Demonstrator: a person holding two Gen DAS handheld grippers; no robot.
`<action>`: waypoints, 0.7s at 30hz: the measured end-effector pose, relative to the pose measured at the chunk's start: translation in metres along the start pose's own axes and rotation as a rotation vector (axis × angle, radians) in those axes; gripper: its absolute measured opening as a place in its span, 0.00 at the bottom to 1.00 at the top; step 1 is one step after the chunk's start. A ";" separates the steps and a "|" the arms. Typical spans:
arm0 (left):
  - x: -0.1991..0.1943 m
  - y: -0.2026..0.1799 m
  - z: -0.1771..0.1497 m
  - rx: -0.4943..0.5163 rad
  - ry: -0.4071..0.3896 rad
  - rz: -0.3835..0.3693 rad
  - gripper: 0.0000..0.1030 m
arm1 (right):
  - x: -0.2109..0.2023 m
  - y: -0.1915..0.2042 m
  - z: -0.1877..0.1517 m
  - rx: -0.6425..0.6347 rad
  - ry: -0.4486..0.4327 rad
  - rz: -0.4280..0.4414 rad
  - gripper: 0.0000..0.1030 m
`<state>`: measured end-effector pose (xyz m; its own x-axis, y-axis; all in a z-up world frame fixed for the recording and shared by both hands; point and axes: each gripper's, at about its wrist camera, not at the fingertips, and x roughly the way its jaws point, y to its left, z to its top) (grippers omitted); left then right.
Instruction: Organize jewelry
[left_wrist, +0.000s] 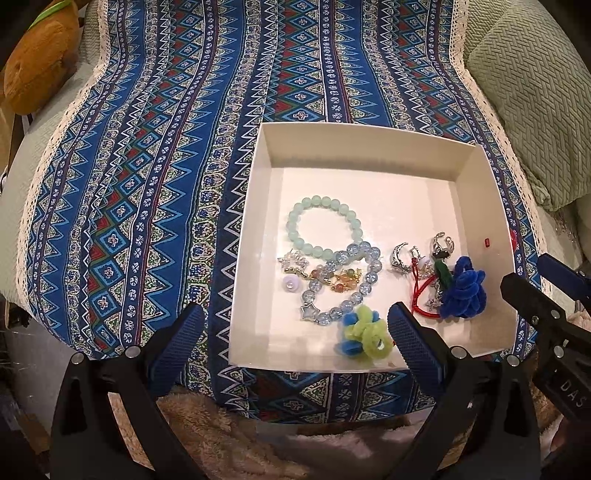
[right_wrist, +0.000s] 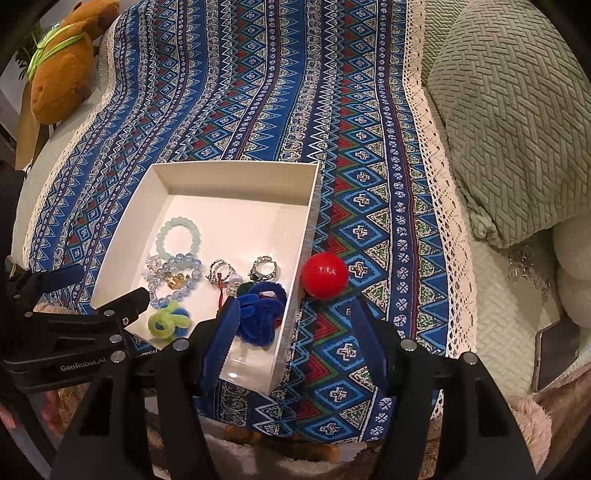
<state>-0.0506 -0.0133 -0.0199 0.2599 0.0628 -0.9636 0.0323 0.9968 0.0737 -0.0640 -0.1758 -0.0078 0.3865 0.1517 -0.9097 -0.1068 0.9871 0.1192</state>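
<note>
Right wrist view only: red ball beside white box, ahead between spread right gripper fingers. Left gripper likewise spread, empty, straddling box's near-left corner.

patterned blue throw, green cushion (textured)

A woven cloth with a lace edge is seen under a smooth, matt white box that looks like card. Frosted beads, crackled glassy beads and shiny metal rings lie inside, with fuzzy chenille knots. A glossy red ball is seen, and ribbed pads.
</note>
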 end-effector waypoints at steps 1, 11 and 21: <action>0.000 0.000 0.000 -0.001 -0.001 -0.005 0.95 | 0.000 0.000 0.000 0.000 0.001 -0.001 0.61; -0.006 -0.006 0.000 0.025 -0.055 -0.014 0.95 | 0.002 -0.003 0.000 0.003 0.005 0.000 0.61; -0.009 -0.001 0.002 0.015 -0.066 -0.025 0.95 | 0.004 -0.001 -0.002 0.008 0.008 0.003 0.61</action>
<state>-0.0513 -0.0153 -0.0111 0.3218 0.0345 -0.9462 0.0533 0.9971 0.0545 -0.0644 -0.1765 -0.0122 0.3789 0.1544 -0.9125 -0.1005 0.9870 0.1253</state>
